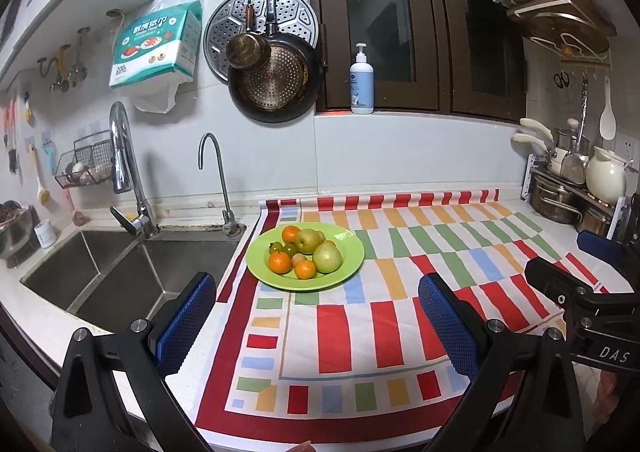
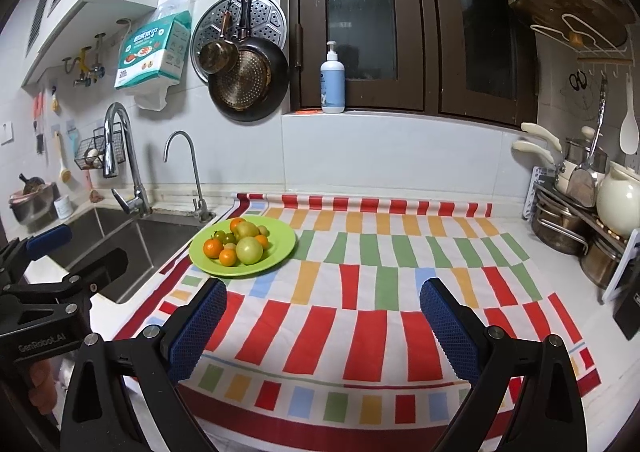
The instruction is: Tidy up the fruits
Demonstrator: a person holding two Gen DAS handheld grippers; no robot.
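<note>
Both tools hang above the near edge of the striped cloth [image 2: 360, 316], holding nothing. The left gripper [image 1: 316, 326] has its jaws spread wide; the right gripper [image 2: 322, 326] likewise.

Ahead of both, left of the right tool's line, stands the green plate [image 1: 344, 272] with oranges [image 1: 279, 262], pears [image 1: 327, 258] and small greenish fruits, possibly tomatoes, heaped touching.

Risk: round fruit nudged from the heap could roll off into the sink [image 1: 132, 272] just beside the plate. A hard pinch may bruise.
</note>
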